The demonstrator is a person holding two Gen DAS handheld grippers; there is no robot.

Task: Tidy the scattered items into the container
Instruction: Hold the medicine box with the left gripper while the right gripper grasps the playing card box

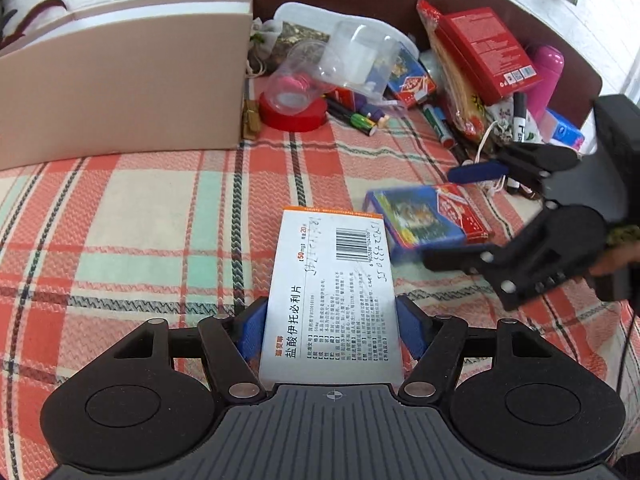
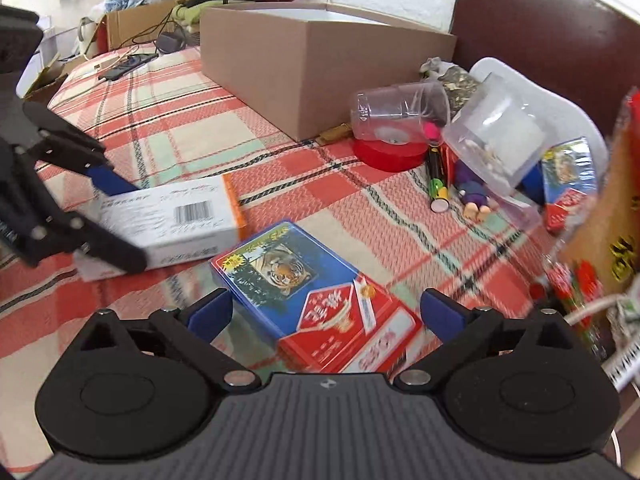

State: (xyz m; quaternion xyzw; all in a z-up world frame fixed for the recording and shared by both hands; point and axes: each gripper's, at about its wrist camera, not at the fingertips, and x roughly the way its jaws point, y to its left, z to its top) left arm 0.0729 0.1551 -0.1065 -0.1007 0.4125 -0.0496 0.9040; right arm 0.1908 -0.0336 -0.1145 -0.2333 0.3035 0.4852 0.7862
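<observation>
We see the left gripper with its blue pads pressed against both long sides of a white medicine box — the fingers are clamped on it, and the box points away toward twelve o'clock over the plaid cloth. In the right wrist view the same box sits at about ten o'clock, held between the dark fingers of the left gripper.

The right gripper has its fingers spread wide apart, one on either side of a blue and red card pack that lies flat on the cloth; we cannot tell whether the pads touch it. From the left wrist view that pack lies at two o'clock, just beside the medicine box.

The cardboard box — the container — stands at ten o'clock in the left view, and at twelve o'clock in the right view. Beside it lie clear plastic cups over a red tape roll, then markers and more packs.
</observation>
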